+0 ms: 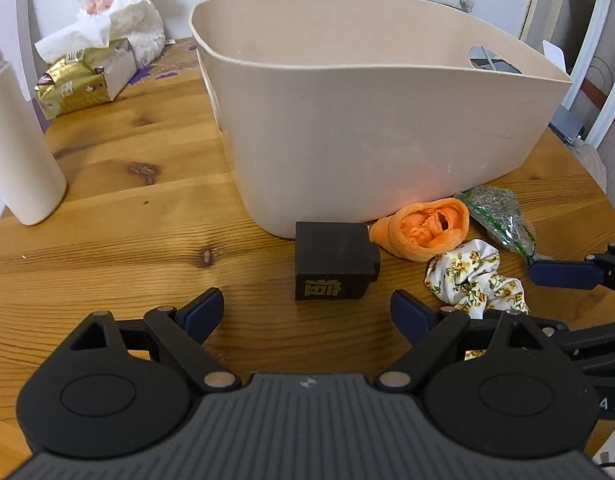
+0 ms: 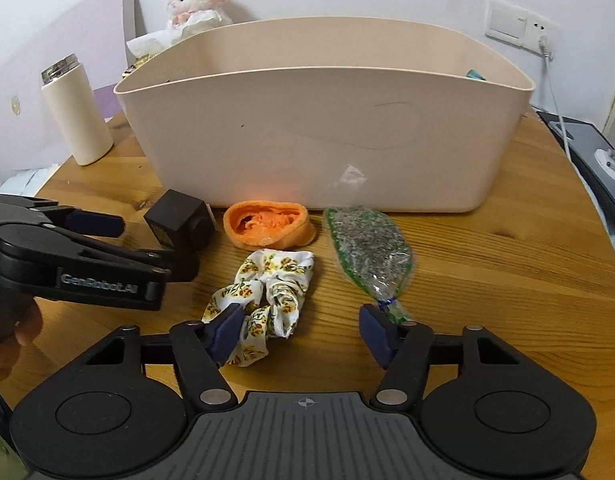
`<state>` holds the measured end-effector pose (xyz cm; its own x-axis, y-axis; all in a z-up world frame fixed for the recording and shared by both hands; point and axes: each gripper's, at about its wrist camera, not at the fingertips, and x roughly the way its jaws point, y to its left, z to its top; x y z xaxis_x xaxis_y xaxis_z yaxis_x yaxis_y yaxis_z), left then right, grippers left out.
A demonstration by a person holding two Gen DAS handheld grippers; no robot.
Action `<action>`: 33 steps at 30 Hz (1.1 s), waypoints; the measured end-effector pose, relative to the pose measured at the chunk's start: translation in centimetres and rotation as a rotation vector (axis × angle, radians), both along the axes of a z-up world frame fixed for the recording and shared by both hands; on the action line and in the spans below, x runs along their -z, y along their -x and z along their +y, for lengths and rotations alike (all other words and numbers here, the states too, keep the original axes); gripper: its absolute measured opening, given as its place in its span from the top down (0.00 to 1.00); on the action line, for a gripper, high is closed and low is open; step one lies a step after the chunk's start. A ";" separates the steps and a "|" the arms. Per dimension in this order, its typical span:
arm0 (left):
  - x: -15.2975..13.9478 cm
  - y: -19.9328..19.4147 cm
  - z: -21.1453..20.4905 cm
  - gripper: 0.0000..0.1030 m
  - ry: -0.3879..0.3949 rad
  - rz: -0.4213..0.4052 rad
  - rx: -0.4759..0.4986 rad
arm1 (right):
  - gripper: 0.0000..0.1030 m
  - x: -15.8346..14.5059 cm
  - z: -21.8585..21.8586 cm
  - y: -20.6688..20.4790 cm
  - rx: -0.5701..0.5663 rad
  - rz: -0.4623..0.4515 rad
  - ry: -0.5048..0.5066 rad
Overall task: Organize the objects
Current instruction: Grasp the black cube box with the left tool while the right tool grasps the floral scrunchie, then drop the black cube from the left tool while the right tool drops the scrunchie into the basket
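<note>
My left tongs (image 1: 307, 304) hung spread wide and empty just short of the black box (image 1: 334, 261), which sat on the table (image 1: 127, 216) against the front of the tub (image 1: 347, 120); my right tongs (image 2: 301, 330) gaped likewise over the flowered scrunchie (image 2: 267, 292), holding nothing. Orange sock (image 2: 269, 229) and green bag (image 2: 367, 246) lay close by. Best, I judged, to straddle the box squarely, clamp, then lift clear over the rim.

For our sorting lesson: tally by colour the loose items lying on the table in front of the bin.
Black: 1, box
Orange: 1, cloth item
White floral: 1, scrunchie
Green-edged clear: 1, packet
Total: 4
</note>
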<state>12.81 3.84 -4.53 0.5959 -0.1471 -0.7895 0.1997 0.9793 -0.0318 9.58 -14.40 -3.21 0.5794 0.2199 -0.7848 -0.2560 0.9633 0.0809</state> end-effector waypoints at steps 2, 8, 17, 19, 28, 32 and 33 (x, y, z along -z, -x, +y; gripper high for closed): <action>0.3 -0.2 -0.2 0.12 -0.008 -0.015 0.000 | 0.49 0.1 0.2 -0.3 -0.013 0.006 0.004; 0.5 -0.2 -0.9 0.27 -0.019 -0.070 0.038 | 0.78 0.2 0.7 -0.6 -0.037 0.009 0.009; -0.3 0.5 -0.5 0.55 0.048 -0.042 0.060 | 0.91 -0.3 0.1 0.0 -0.026 -0.001 0.007; -0.4 1.0 -0.4 0.55 0.064 -0.032 0.064 | 0.91 -0.7 -0.1 0.4 -0.025 -0.011 0.006; -2.6 3.6 -0.7 0.55 0.064 -0.080 0.075 | 0.92 -3.1 -1.6 2.5 0.006 -0.080 -0.012; -3.9 4.4 -0.5 0.55 0.072 -0.111 0.064 | 0.92 -4.7 -2.7 3.2 0.028 -0.127 -0.018; -4.4 4.7 -0.5 0.55 0.075 -0.121 0.063 | 0.92 -5.1 -3.0 3.4 0.032 -0.139 -0.018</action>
<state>8.13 3.33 -0.16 0.6739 -0.2435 -0.6975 0.2677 0.9605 -0.0767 6.18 -17.41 1.86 0.6894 0.2129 -0.6924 -0.2350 0.9699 0.0643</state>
